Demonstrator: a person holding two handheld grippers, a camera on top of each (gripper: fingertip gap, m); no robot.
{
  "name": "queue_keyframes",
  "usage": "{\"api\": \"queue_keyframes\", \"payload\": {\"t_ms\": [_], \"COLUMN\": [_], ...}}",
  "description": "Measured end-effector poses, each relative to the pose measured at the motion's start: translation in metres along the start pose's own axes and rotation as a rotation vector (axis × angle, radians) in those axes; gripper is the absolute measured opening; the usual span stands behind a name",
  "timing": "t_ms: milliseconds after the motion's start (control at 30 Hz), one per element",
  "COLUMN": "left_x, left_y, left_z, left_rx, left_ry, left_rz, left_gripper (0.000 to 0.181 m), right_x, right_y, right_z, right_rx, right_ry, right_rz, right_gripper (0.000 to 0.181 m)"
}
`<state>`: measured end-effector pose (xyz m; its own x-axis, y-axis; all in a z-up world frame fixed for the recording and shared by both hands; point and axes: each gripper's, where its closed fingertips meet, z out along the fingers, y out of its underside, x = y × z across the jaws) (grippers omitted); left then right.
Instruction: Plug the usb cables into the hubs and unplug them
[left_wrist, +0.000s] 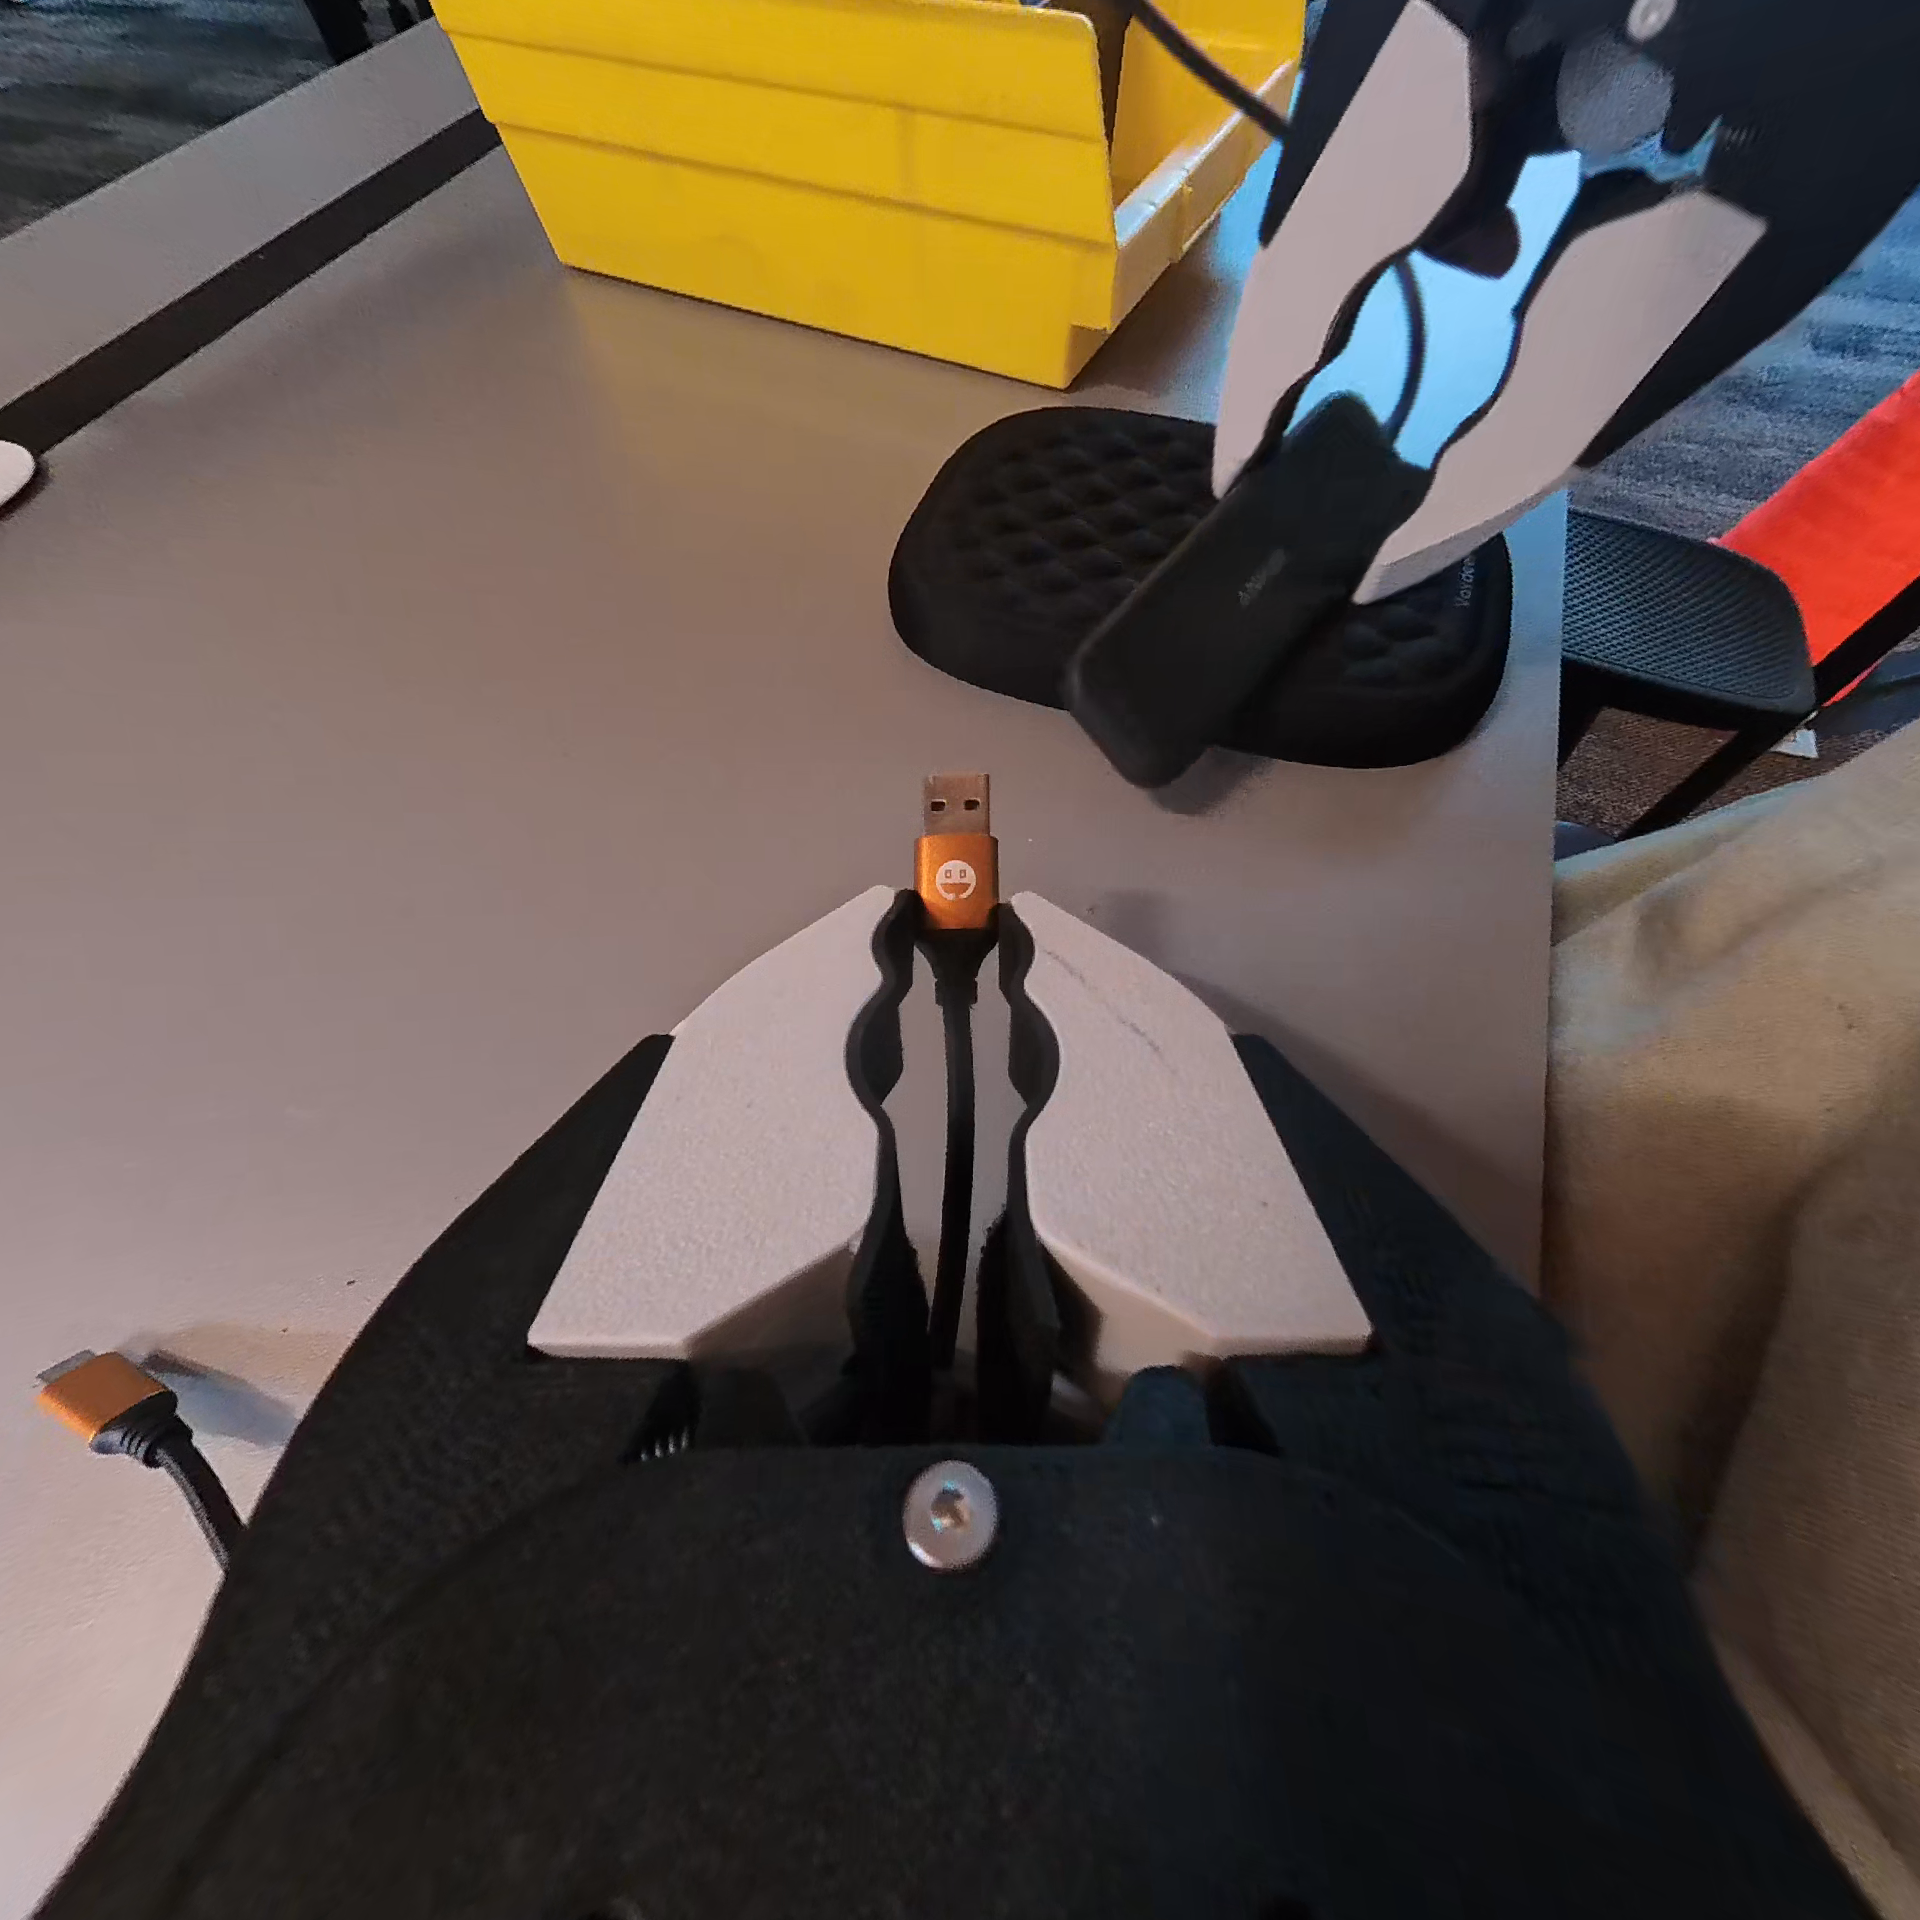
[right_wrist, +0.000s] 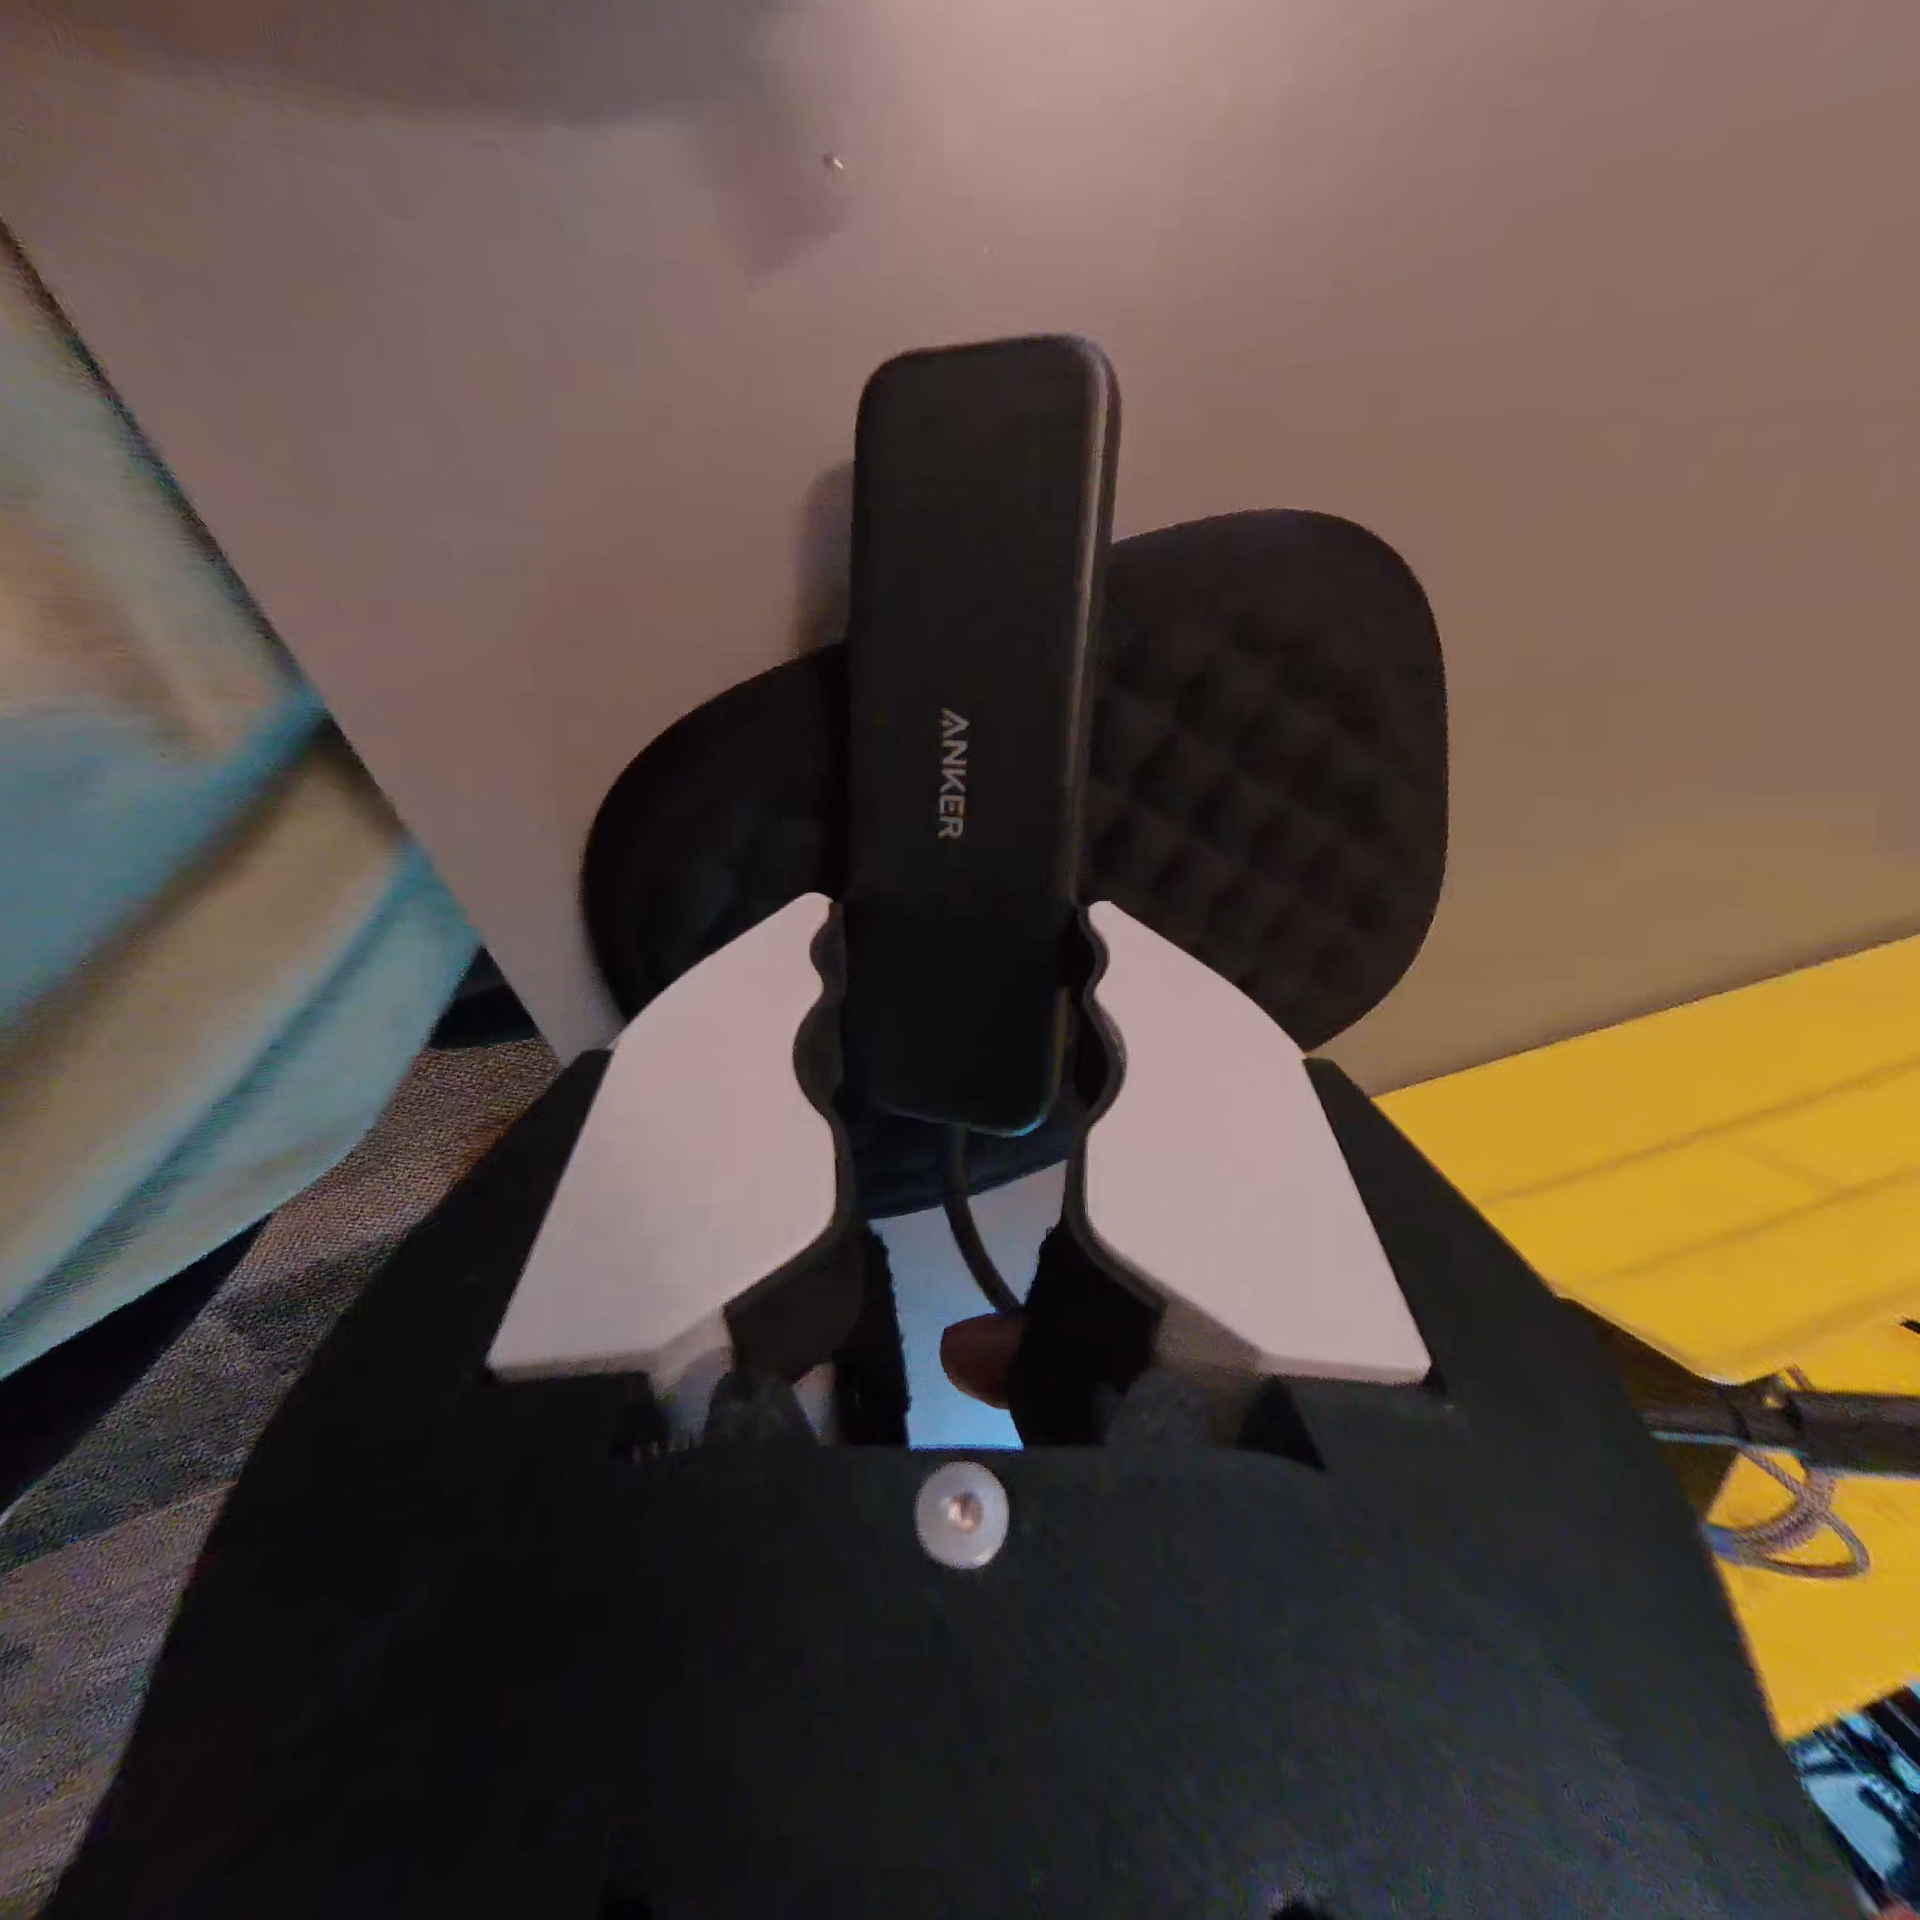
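My left gripper (left_wrist: 956, 902) is shut on an orange USB plug (left_wrist: 956, 844); its metal tip points forward and its black cable runs back between the fingers. My right gripper (right_wrist: 961, 925) is shut on a black USB hub (right_wrist: 977, 665) and holds it tilted above a black wrist pad (right_wrist: 1278, 769). In the left wrist view the right gripper (left_wrist: 1351, 520) holds the hub (left_wrist: 1226, 613) ahead and to the right of the plug, apart from it. The cable's other orange plug (left_wrist: 99, 1397) lies on the grey table (left_wrist: 416, 727) at the lower left.
A yellow bin (left_wrist: 831, 177) stands at the back of the table, with cables in it (right_wrist: 1787, 1527). The black wrist pad (left_wrist: 1039, 530) lies near the table's right edge. A black chair arm (left_wrist: 1683, 623) and a person's beige clothing (left_wrist: 1745, 1247) lie beyond that edge. The grippers' ends are close to 15 cm from one another.
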<state>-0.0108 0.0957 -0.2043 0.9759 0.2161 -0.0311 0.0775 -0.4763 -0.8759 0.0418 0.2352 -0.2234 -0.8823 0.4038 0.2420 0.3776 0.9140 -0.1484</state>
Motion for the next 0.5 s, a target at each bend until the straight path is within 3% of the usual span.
{"api": "queue_keyframes", "payload": {"t_ms": [67, 267, 500], "left_x": [0.0, 0.0, 0.0], "left_y": [0.0, -0.001, 0.0], "left_z": [0.0, -0.001, 0.001], "left_rx": [0.0, 0.007, -0.004], "left_ry": [0.001, 0.001, 0.0], "left_rz": [0.001, -0.001, 0.007], "left_gripper": [0.015, 0.015, 0.015], "right_x": [0.005, 0.038, 0.063], "right_y": [0.002, 0.017, 0.01], "right_z": [0.0, 0.004, -0.007], "right_rx": [0.006, -0.076, -0.158], "right_ry": [-0.007, 0.216, 0.723], "right_rz": [0.001, 0.078, -0.248], "right_gripper": [0.042, 0.042, 0.042]}}
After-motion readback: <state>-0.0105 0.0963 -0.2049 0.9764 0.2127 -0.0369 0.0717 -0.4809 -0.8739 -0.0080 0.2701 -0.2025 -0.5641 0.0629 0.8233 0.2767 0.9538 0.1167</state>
